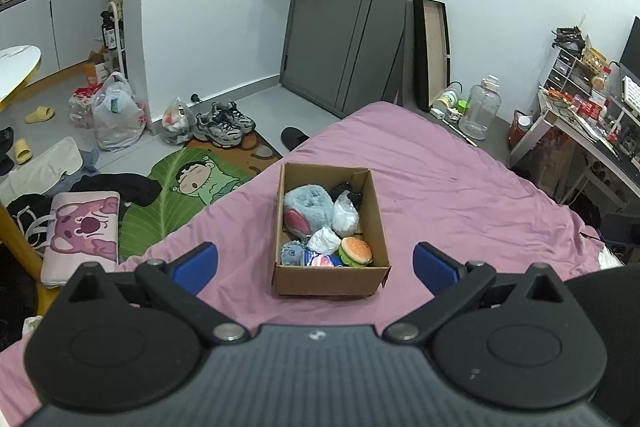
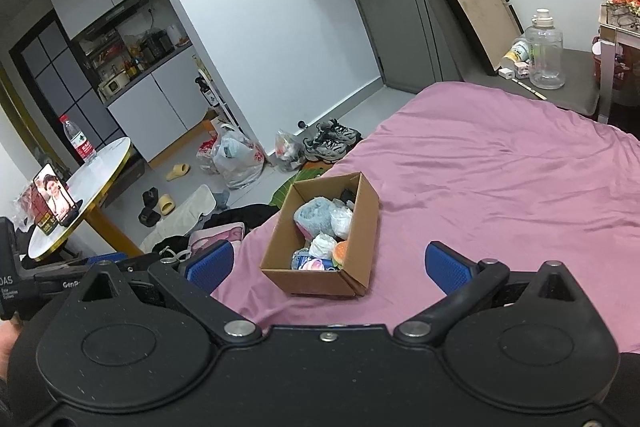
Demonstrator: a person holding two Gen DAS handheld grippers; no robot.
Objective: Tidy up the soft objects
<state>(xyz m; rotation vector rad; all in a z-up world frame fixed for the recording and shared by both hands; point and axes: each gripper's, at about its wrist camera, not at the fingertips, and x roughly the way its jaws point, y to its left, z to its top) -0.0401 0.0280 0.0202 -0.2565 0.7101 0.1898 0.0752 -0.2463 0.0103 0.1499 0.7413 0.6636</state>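
Note:
A brown cardboard box (image 1: 376,203) stands on the pink bedsheet (image 1: 460,187). It holds several soft toys: a grey-blue plush (image 1: 310,205), a burger plush (image 1: 355,251), white soft items (image 1: 346,215) and a black one at the far end. My left gripper (image 1: 316,265) is open and empty, just short of the box's near wall. In the right wrist view the same box (image 2: 362,215) lies ahead of my right gripper (image 2: 328,263), which is open and empty above the sheet (image 2: 500,179).
Left of the bed, the floor has a leaf mat (image 1: 176,195), a pink cushion (image 1: 82,235), clothes, sneakers (image 1: 224,125) and plastic bags. A round table (image 2: 76,199) with a phone and bottle stands left. A desk (image 1: 592,131) and water jug (image 1: 480,111) are at the right.

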